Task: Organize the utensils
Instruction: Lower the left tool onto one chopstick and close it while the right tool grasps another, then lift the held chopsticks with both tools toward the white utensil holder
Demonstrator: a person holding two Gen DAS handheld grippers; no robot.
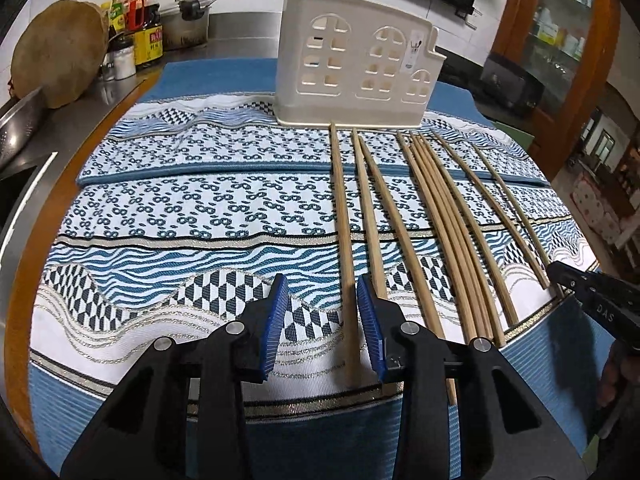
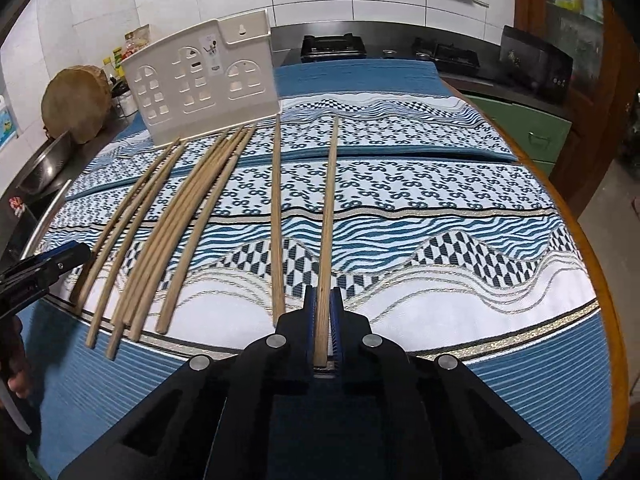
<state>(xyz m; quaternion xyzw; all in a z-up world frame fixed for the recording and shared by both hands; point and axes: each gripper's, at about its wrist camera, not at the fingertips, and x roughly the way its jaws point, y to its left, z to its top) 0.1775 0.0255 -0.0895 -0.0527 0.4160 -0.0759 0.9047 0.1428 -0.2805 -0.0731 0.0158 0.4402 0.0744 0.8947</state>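
Observation:
Several wooden chopsticks (image 1: 436, 216) lie side by side on a blue patterned cloth (image 1: 180, 208), pointing at a cream house-shaped utensil holder (image 1: 352, 68) at the back. My left gripper (image 1: 322, 292) is open, its blue pads either side of the leftmost chopstick (image 1: 343, 240), with that stick next to the right pad. My right gripper (image 2: 322, 298) is shut on the rightmost chopstick (image 2: 327, 208), which lies low over the cloth. The holder (image 2: 200, 84) stands back left in the right wrist view. The right gripper shows at the left wrist view's right edge (image 1: 560, 272).
Sauce bottles (image 1: 144, 28), a round wooden board (image 1: 60, 52) and a metal colander (image 1: 20, 120) stand at the left on the counter. A stove (image 2: 334, 46) and a black appliance (image 2: 534, 64) are behind the table. The table's wooden rim (image 2: 592, 240) curves on the right.

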